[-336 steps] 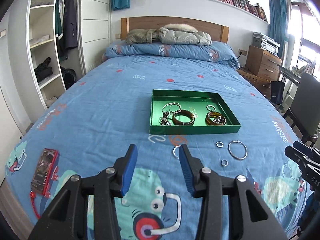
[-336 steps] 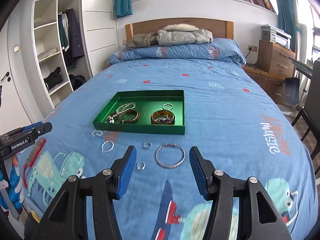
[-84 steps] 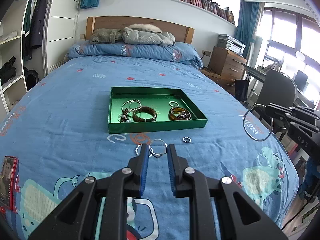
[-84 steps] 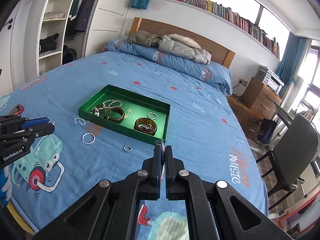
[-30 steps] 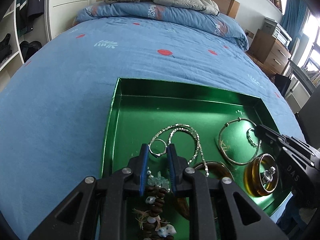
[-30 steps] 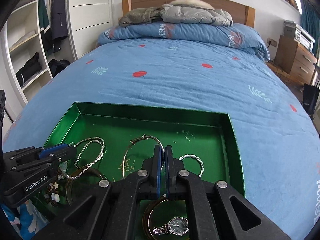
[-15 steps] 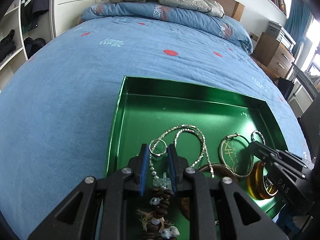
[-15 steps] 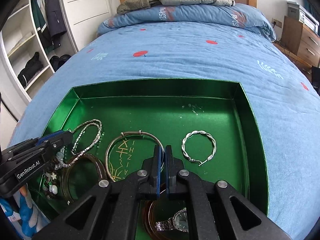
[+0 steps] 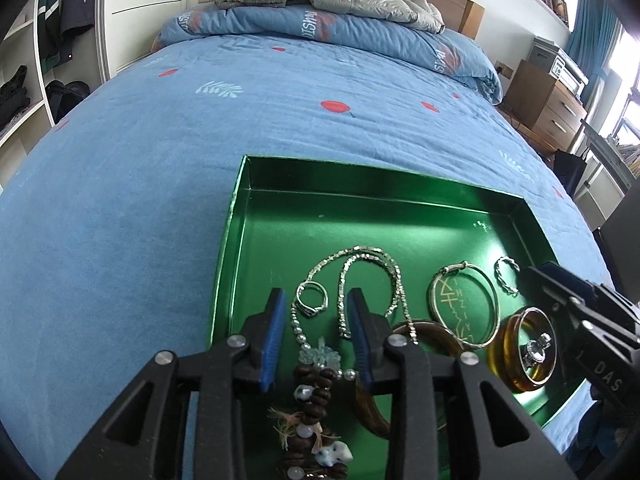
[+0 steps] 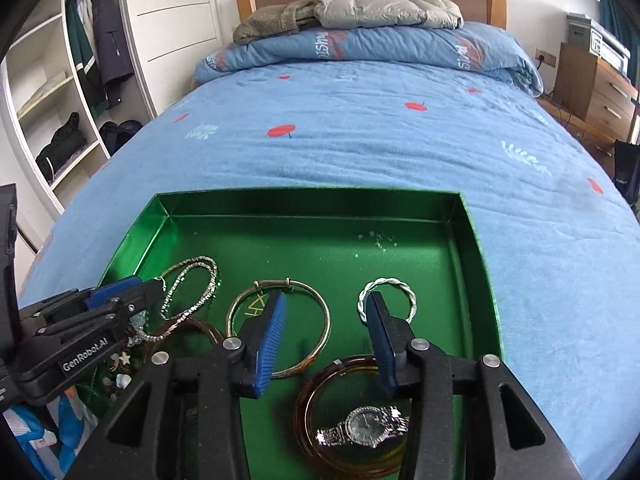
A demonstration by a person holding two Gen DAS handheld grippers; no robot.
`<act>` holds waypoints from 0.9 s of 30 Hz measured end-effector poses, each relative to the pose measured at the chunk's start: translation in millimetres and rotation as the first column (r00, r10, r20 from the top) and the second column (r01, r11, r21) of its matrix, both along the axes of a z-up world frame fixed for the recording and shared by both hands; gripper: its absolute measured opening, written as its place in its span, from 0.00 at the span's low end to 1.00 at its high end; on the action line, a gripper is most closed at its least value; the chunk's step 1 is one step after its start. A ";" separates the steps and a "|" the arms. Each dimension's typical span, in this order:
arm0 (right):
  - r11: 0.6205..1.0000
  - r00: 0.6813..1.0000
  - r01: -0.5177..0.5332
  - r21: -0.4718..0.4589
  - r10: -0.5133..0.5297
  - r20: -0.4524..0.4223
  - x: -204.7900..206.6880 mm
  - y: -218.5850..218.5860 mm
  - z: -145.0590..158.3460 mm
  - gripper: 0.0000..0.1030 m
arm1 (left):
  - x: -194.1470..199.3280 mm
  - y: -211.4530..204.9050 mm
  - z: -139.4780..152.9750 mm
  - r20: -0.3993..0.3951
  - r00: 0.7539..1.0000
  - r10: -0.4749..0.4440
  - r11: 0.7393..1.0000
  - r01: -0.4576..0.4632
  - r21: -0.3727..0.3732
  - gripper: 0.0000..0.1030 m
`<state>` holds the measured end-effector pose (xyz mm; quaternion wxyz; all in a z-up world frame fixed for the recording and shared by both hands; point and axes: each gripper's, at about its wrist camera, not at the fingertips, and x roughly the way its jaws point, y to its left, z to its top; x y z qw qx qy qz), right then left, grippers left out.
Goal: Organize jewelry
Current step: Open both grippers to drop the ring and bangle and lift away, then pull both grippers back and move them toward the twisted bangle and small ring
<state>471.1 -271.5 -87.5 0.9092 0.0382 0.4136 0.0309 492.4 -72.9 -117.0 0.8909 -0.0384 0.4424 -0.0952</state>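
A green tray [image 9: 400, 184] [image 10: 308, 196] lies on the blue bed. My left gripper [image 9: 316, 304] is open over the tray's left part; a small silver ring [image 9: 312, 298] lies loose between its fingers beside a silver chain [image 9: 372, 258]. My right gripper [image 10: 326, 306] is open over the tray's right part. A thin silver bangle [image 10: 320, 320] [image 9: 466, 308] lies free on the tray floor by its left finger. A twisted silver ring [image 10: 390, 284], an amber bangle [image 10: 312, 396] and a watch [image 10: 366, 426] lie near it.
A bead bracelet with charms [image 9: 314, 396] and a brown bangle [image 9: 436, 332] lie in the tray's near left. Pillows and jackets [image 10: 352, 12] are at the headboard. A wardrobe [image 10: 60, 92] stands left, a wooden dresser [image 10: 596, 92] right.
Both grippers have opened. The small ring has dropped from the left gripper onto the tray floor, and the thin bangle has been let go by the right gripper and lies in the tray.
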 end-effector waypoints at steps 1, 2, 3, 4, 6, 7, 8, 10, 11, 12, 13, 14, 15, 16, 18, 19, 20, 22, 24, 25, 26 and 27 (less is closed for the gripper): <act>1.000 1.000 0.006 -0.005 -0.006 0.009 -3.6 -1.2 4.6 0.43 | -1.2 0.0 2.5 0.000 1.000 -0.002 1.000 0.002 -0.002 0.32; 1.000 1.000 0.014 -0.012 -0.013 0.019 -7.8 -2.4 9.6 0.44 | -2.1 -0.6 5.1 0.001 1.000 -0.004 1.000 0.004 -0.003 0.33; 1.000 0.999 0.019 -0.015 -0.018 0.029 -12.2 -3.7 14.4 0.45 | -4.4 -0.9 9.3 0.004 1.000 -0.006 1.000 0.006 -0.002 0.33; 1.000 0.999 0.023 -0.014 -0.022 0.039 -17.6 -5.6 19.9 0.46 | -6.2 -1.7 13.5 0.010 1.000 -0.009 1.000 0.009 0.001 0.34; 0.999 0.998 0.029 -0.016 -0.028 0.058 -28.9 -8.8 30.0 0.47 | -10.4 -2.4 21.8 0.021 1.000 -0.013 1.000 0.013 0.002 0.36; 0.999 0.997 0.031 -0.018 -0.030 0.069 -35.1 -9.9 35.4 0.49 | -13.1 -2.8 27.0 0.027 1.000 -0.016 1.000 0.016 0.001 0.37; 0.999 0.997 0.032 -0.018 -0.031 0.077 -40.2 -11.0 39.4 0.51 | -15.1 -3.2 31.3 0.032 0.999 -0.018 1.000 0.018 0.001 0.39; 0.999 0.995 0.035 -0.014 -0.033 0.091 -51.1 -12.8 47.8 0.56 | -19.7 -4.2 40.9 0.045 0.999 -0.021 1.000 0.021 0.005 0.41; 0.999 0.995 0.037 -0.014 -0.035 0.097 -57.5 -13.7 51.9 0.57 | -21.5 -4.4 44.8 0.049 0.999 -0.022 1.000 0.022 0.006 0.41; 0.999 0.994 0.038 -0.015 -0.037 0.100 -62.0 -14.7 55.0 0.57 | -24.2 -4.3 49.2 0.053 0.998 -0.023 1.000 0.023 0.005 0.41; 0.999 0.994 0.038 -0.016 -0.037 0.103 -66.2 -15.0 58.0 0.58 | -26.5 -3.5 52.4 0.055 0.998 -0.025 1.000 0.024 0.004 0.41; 0.999 0.994 0.039 -0.019 -0.037 0.108 -71.6 -15.5 61.1 0.59 | -29.5 -3.3 56.0 0.057 0.998 -0.027 1.000 0.027 0.003 0.42; 0.999 0.993 0.040 -0.022 -0.037 0.111 -76.6 -16.2 63.6 0.60 | -32.6 -2.7 59.2 0.060 0.998 -0.031 1.000 0.031 0.001 0.43; 0.999 0.993 0.041 -0.026 -0.038 0.115 -81.3 -16.6 65.7 0.61 | -35.2 -1.9 62.6 0.063 0.997 -0.034 0.999 0.034 0.001 0.44; 0.999 0.992 0.045 -0.025 -0.042 0.122 -89.5 -17.9 69.8 0.61 | -41.9 -0.9 69.1 0.069 0.997 -0.038 0.999 0.038 0.001 0.45; 0.999 0.991 0.048 -0.022 -0.044 0.124 -93.5 -18.9 72.0 0.61 | -45.0 -0.8 71.7 0.071 0.997 -0.041 0.999 0.041 0.001 0.45; 0.999 0.991 0.050 -0.020 -0.047 0.126 -97.5 -19.5 73.7 0.61 | -48.1 -0.2 74.2 0.072 0.997 -0.042 0.999 0.042 0.000 0.46; 0.998 0.990 0.058 -0.020 -0.055 0.132 -106.3 -21.0 77.9 0.62 | -55.2 1.8 79.2 0.074 0.996 -0.042 0.999 0.042 0.002 0.46; 0.998 0.989 0.064 -0.017 -0.062 0.136 -114.0 -21.9 81.9 0.62 | -62.3 4.2 83.6 0.080 0.996 -0.039 0.999 0.040 -0.001 0.46; 0.998 0.988 0.068 -0.016 -0.065 0.139 -117.6 -22.1 83.5 0.62 | -66.7 5.1 86.0 0.088 0.995 -0.037 0.999 0.038 -0.004 0.46; 0.997 0.988 0.072 -0.016 -0.069 0.142 -121.2 -22.9 85.4 0.63 | -69.6 6.3 87.6 0.093 0.995 -0.035 0.999 0.036 -0.007 0.46; 0.997 0.987 0.075 -0.016 -0.072 0.144 -124.8 -23.2 87.1 0.63 | -74.1 7.9 89.3 0.097 0.995 -0.033 0.999 0.034 -0.013 0.46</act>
